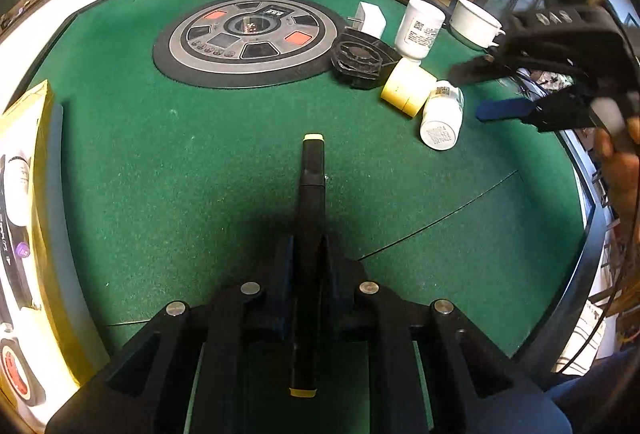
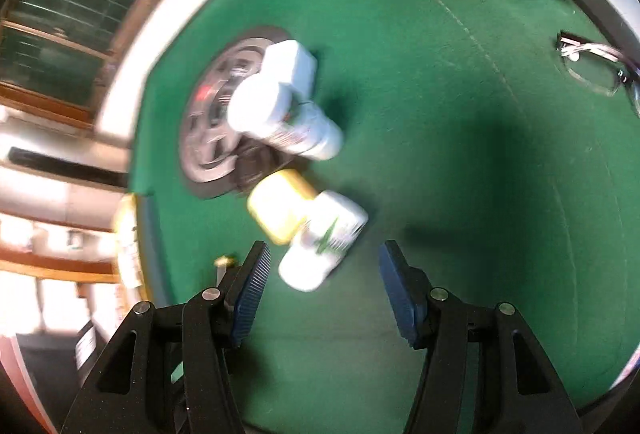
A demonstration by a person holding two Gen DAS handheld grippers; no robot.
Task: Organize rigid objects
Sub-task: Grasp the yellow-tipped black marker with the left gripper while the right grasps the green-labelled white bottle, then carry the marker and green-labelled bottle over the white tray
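My left gripper (image 1: pixel 308 254) is shut on a black marker (image 1: pixel 312 170) with yellow ends, which lies along the fingers and sticks out over the green felt. A white bottle (image 1: pixel 440 118) lies on its side against a yellow roll (image 1: pixel 406 86). In the left wrist view my right gripper (image 1: pixel 478 92) hovers just right of that bottle, open. In the blurred right wrist view, the lying bottle (image 2: pixel 328 234) sits just ahead of the open right gripper (image 2: pixel 325 258); its near end reaches between the blue pads (image 2: pixel 252 286), which do not press on it.
An upright white bottle (image 1: pixel 418 30), a white box (image 1: pixel 372 20), a black round holder (image 1: pixel 358 60) and a white cup (image 1: pixel 476 22) cluster at the back right. A round control panel (image 1: pixel 248 34) sits mid-table. A yellow carton (image 1: pixel 24 214) stands left. Glasses (image 2: pixel 596 66) lie right.
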